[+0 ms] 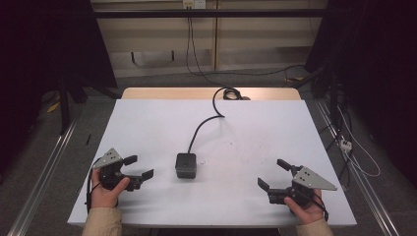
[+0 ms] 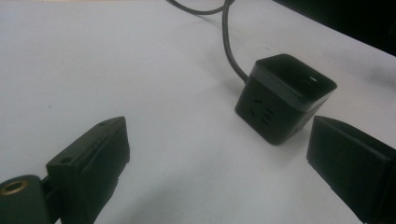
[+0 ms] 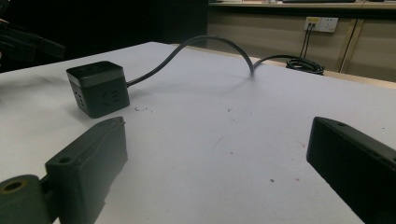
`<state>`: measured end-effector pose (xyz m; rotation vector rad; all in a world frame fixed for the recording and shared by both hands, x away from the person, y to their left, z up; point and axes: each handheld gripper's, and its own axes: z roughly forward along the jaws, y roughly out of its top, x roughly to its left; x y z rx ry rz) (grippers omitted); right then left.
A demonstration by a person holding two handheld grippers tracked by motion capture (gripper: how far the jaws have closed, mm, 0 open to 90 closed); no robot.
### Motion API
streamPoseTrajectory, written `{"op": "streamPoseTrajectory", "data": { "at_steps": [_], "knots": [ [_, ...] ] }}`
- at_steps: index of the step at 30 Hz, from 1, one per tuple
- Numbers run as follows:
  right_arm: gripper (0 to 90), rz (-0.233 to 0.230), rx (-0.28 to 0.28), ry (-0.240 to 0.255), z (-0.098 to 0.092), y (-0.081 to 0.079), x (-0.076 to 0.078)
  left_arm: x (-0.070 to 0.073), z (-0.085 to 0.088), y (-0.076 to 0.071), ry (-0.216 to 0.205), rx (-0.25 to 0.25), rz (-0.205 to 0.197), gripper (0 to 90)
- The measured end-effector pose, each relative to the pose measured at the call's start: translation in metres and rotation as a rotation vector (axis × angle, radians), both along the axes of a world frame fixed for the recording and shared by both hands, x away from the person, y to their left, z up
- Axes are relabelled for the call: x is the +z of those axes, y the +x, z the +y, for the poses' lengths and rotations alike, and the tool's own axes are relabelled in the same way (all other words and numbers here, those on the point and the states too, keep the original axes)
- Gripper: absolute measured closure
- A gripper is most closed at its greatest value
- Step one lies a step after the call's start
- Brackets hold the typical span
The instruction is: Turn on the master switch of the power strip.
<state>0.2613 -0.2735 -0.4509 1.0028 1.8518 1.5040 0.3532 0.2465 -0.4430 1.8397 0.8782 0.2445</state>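
A black cube-shaped power socket (image 1: 186,165) sits near the middle of the white table (image 1: 147,123), its black cable (image 1: 202,125) running toward the far edge. My left gripper (image 1: 139,167) rests at the near left, held by a hand, open and empty, its jaws pointing right toward the cube. In the left gripper view the cube (image 2: 283,98) lies just ahead of the right jaw. My right gripper (image 1: 273,176) rests at the near right, open and empty. The right gripper view has the cube (image 3: 98,87) off to the left, well apart from the jaws.
The cable coils (image 1: 230,93) on a wooden strip at the table's far edge; a wall outlet (image 3: 320,23) lies beyond. Metal rails (image 1: 44,162) flank the table on the floor, and loose cables (image 1: 351,142) lie to the right.
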Motion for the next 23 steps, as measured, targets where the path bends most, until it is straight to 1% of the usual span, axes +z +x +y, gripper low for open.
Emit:
{"op": "streamPoseTrajectory", "data": {
  "at_steps": [5, 10, 18, 23],
  "knots": [
    [4.6, 0.001, -0.001, 0.000, 0.0004, 0.0000, -0.0001, -0.0020, 0.0015, -0.0002, 0.004, 0.005, 0.002, 5.7],
    [4.6, 0.001, 0.000, 0.001, 0.0001, 0.0001, -0.0002, -0.0046, 0.0010, 0.0001, 0.035, 0.003, 0.006, 5.7],
    [4.5, 0.002, 0.000, 0.000, 0.0006, 0.0010, -0.0006, -0.0064, 0.0008, 0.0002, 0.035, 0.010, 0.011, 5.8],
    [4.2, 0.002, -0.005, 0.002, 0.0007, 0.0025, -0.0009, -0.0077, 0.0004, 0.0008, 0.047, 0.013, 0.015, 5.8]
  ]
}}
